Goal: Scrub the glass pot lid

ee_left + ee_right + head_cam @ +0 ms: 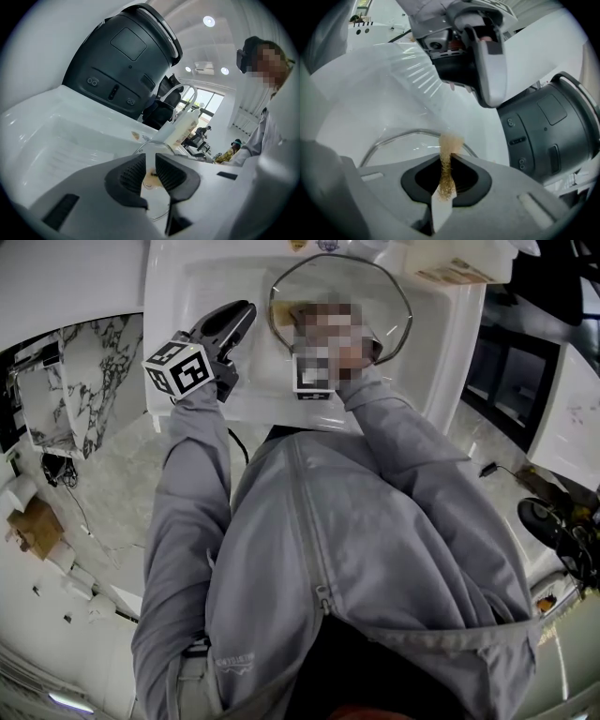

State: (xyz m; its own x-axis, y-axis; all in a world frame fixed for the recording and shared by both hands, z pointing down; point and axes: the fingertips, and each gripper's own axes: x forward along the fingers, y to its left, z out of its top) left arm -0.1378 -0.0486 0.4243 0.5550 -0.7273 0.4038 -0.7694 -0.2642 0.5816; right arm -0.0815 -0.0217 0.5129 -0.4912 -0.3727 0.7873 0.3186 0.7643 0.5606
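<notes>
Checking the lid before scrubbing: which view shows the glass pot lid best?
The head view: nearly the whole rim of the glass pot lid shows over the sink. The right gripper view gives only a rim arc beyond the scouring pad; the left gripper view, a sliver between the jaws.

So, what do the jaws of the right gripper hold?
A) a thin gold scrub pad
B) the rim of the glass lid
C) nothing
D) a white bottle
A: the right gripper view shows the jaws of the right gripper shut on a thin gold scrub pad, with the glass lid beyond it.
</notes>
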